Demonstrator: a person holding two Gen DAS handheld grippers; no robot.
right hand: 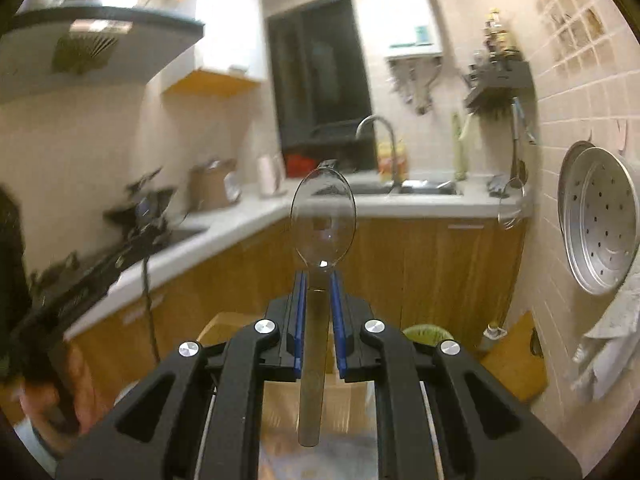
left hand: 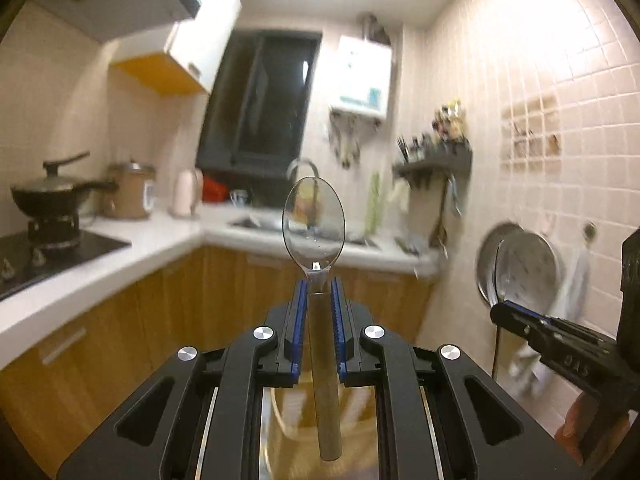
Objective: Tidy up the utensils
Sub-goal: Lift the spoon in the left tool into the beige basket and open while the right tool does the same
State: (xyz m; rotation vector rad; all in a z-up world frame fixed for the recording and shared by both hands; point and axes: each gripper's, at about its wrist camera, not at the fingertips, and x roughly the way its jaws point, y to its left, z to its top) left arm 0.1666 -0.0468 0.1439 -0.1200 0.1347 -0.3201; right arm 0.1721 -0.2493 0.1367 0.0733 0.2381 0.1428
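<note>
Your left gripper [left hand: 319, 286] is pinching a clear plastic spoon [left hand: 314, 224] by its handle: the blue pads [left hand: 301, 308] press on it from both sides, the handle runs back between the fingers toward the camera, and the bowl stands upright just past the fingertips, in the air and clear of the worktop [left hand: 120, 256].

Your right gripper [right hand: 319, 280] holds a second clear spoon [right hand: 323, 222] the same way, pads [right hand: 300, 304] closed on the handle, bowl up beyond the tips. In the left wrist view that right gripper [left hand: 505, 312] enters from the right edge with its own spoon [left hand: 500, 276] sticking up, blurred against the wall.

Below and ahead of your right gripper sit a cardboard box [right hand: 224, 326] and a green-lined bin [right hand: 426, 334] on the floor, near the wooden cabinet fronts [right hand: 420, 272].

Farther off, the white worktop bends round the corner. A black pan [left hand: 48, 196] stands on the hob [left hand: 60, 256] along its left run, a rice cooker [left hand: 130, 192] just behind. The sink [right hand: 416, 189] with its curved tap [right hand: 378, 136] lies along the far edge under the dark window [right hand: 320, 76]. Perforated metal trays [right hand: 600, 216] hang on the right-hand tiled wall [right hand: 568, 120].
</note>
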